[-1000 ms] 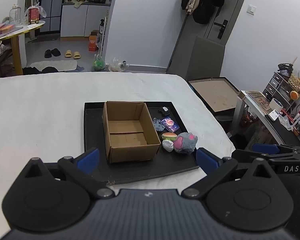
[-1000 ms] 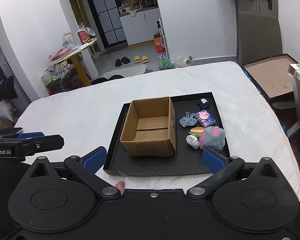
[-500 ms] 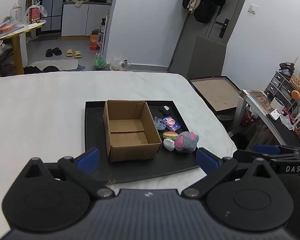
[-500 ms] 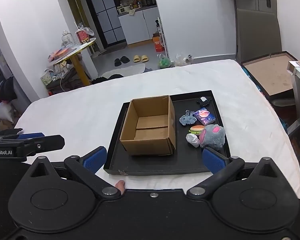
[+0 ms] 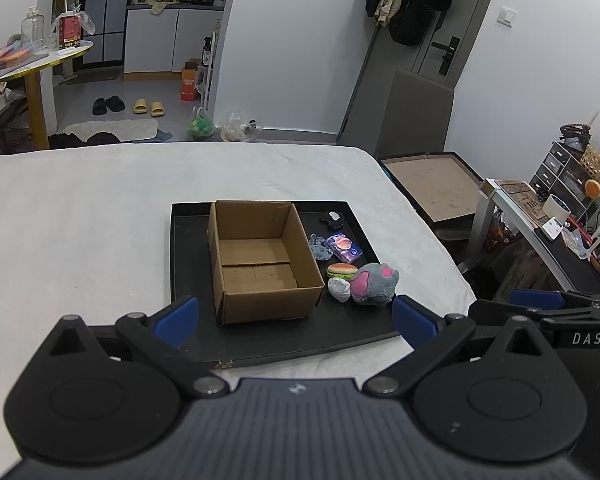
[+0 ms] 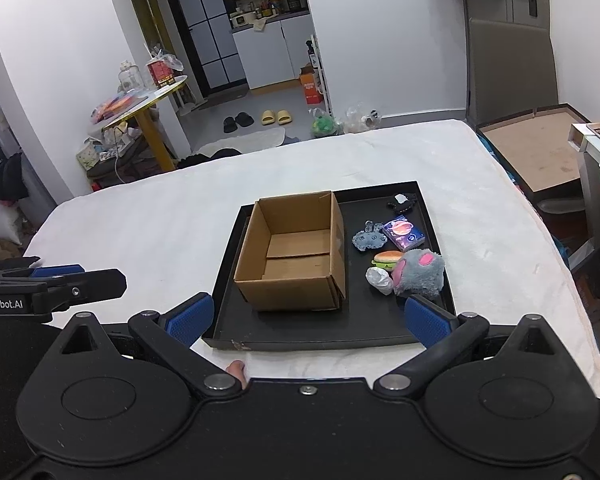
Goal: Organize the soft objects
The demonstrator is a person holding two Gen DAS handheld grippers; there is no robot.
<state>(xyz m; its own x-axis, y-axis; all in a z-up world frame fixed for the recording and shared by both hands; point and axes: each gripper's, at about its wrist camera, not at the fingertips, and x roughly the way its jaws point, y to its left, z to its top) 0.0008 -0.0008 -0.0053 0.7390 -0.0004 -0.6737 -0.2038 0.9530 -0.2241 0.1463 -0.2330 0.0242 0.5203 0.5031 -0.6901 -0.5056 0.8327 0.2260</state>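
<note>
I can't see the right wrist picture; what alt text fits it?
An empty open brown cardboard box sits on a black tray on a white cloth-covered table, small soft toys beside it. The right gripper, jaws open, hovers nearby.

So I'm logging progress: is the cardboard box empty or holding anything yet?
Empty. The cardboard box stands open-topped with only its bare floor showing.
</note>
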